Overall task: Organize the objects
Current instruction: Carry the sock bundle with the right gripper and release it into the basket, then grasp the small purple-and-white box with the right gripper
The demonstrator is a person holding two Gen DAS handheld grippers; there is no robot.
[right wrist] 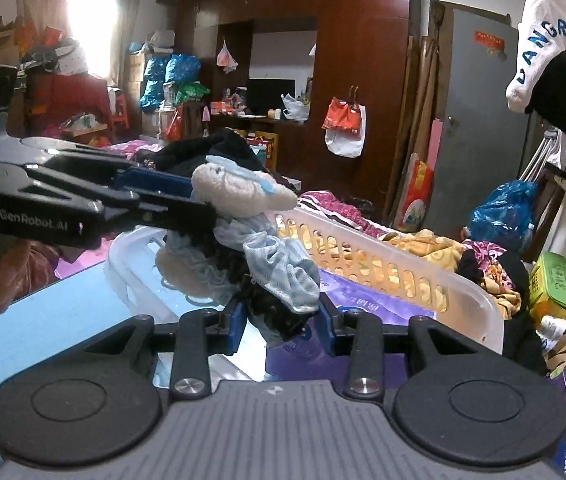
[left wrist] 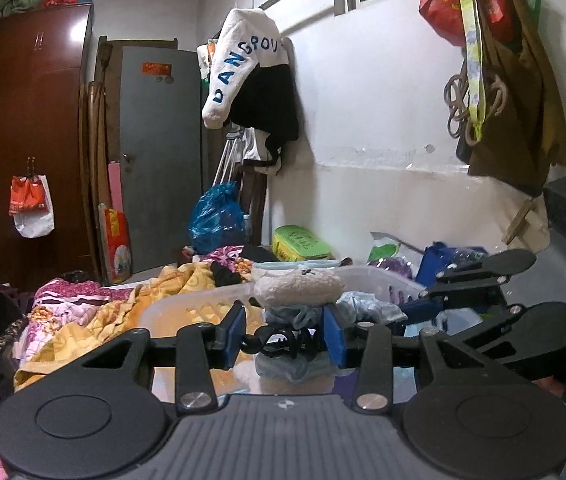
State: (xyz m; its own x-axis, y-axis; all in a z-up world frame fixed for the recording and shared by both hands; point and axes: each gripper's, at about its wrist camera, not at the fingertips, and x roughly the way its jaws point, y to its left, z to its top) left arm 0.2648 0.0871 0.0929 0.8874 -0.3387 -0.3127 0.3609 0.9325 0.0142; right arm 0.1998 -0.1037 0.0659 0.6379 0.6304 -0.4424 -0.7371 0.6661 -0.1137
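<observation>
Right wrist: plush slipper [right wrist: 239, 192] lying level, toe rightward

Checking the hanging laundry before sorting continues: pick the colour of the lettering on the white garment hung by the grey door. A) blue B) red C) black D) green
A: the white garment hanging beside the grey door carries large blue capital letters down its sleeve and across its body, seen in both wrist views.
</observation>
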